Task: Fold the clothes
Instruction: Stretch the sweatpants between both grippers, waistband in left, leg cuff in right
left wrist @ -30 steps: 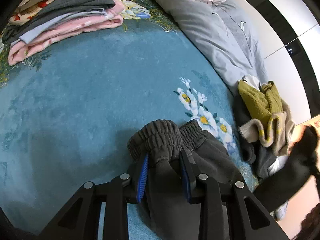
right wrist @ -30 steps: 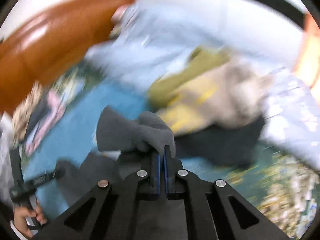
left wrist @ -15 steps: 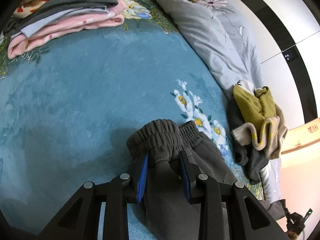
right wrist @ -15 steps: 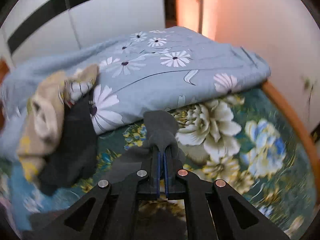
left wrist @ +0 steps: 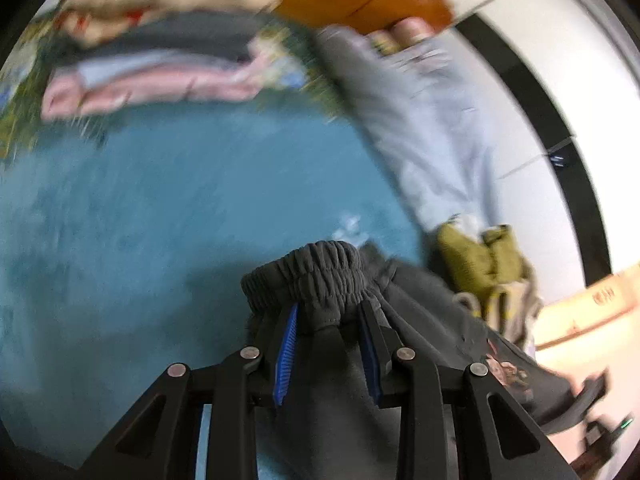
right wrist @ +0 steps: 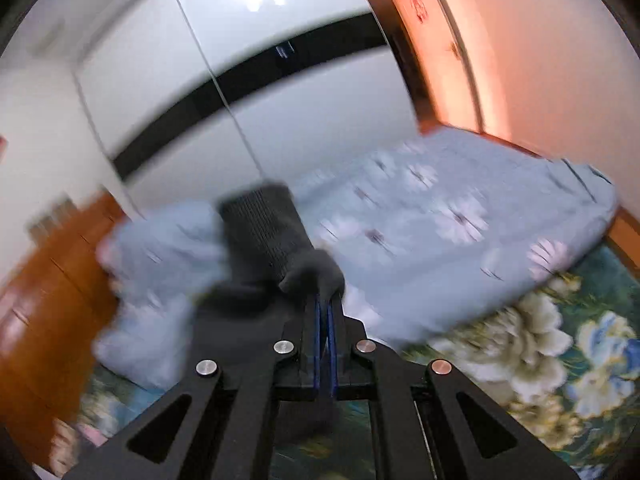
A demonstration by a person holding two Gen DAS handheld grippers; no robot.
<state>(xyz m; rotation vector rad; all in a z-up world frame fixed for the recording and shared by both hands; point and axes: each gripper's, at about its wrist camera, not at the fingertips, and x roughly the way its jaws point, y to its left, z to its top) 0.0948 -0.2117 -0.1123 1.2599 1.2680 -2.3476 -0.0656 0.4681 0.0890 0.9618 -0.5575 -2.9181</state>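
Both tongs hold the grey trousers above the bed.

The left tongs (left wrist: pixel 328 320) are clamped on the gathered waistband of the grey trousers (left wrist: pixel 316 276), which hang over the blue bedspread (left wrist: pixel 160 208). Left of and beyond the trousers lies a stack of folded clothes (left wrist: pixel 160 68); to their right sit a pale quilt (left wrist: pixel 432 128) and an olive sweater (left wrist: pixel 476 260). The right tongs (right wrist: pixel 325 312) are pinched together on the trouser cuff (right wrist: pixel 264 232), lifted in front of the same quilt.
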